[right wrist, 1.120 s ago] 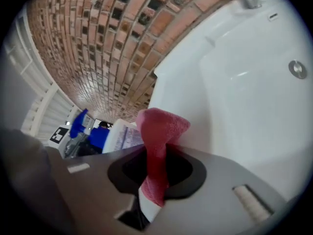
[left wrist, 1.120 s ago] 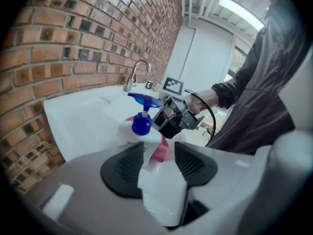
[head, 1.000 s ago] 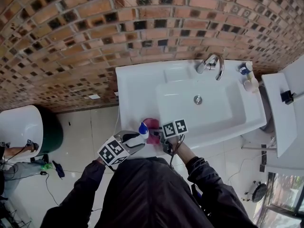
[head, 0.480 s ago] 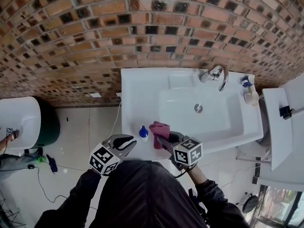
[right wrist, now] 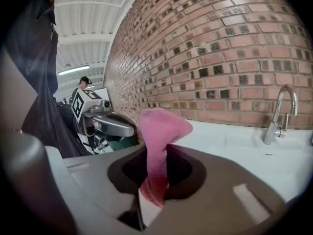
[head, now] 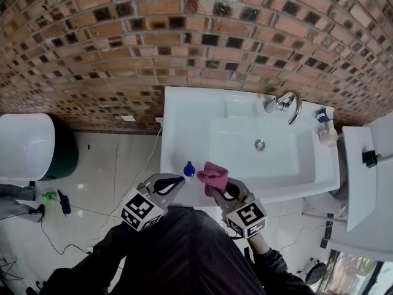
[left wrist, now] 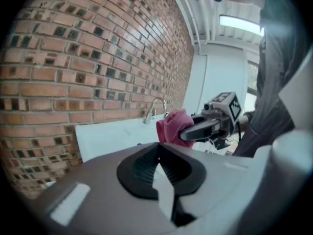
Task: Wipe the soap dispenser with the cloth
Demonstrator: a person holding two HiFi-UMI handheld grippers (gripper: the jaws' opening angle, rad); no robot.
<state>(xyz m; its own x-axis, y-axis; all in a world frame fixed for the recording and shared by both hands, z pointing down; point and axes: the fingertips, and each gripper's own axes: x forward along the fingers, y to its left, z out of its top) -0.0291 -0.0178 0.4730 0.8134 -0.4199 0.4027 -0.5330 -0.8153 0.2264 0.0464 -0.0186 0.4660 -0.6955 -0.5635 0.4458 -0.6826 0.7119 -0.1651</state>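
Observation:
The soap dispenser (head: 189, 169), small with a blue cap, stands upright on the front left deck of the white sink (head: 178, 121). My right gripper (head: 216, 188) is shut on a pink cloth (head: 213, 174), which bunches up above its jaws just right of the dispenser. In the right gripper view the cloth (right wrist: 159, 129) rises from between the pads (right wrist: 155, 176). My left gripper (head: 176, 182) hovers in front of the dispenser, apart from it. Its jaws (left wrist: 157, 164) have just been closing and now meet with nothing between them. The left gripper view shows the right gripper (left wrist: 188, 131) and the cloth (left wrist: 171, 126).
A chrome tap (head: 286, 102) stands at the basin's back right, with two small bottles (head: 324, 125) on the right corner. A white shelf (head: 359, 165) is at the right, a white fixture (head: 24, 146) and a dark bin (head: 66, 158) at the left. Behind the sink is a brick wall.
The left gripper let go of the dispenser, drew back, rose and shut. The right gripper lifted the cloth off the sink deck and rolled, so its marker cube now sits nearer me.

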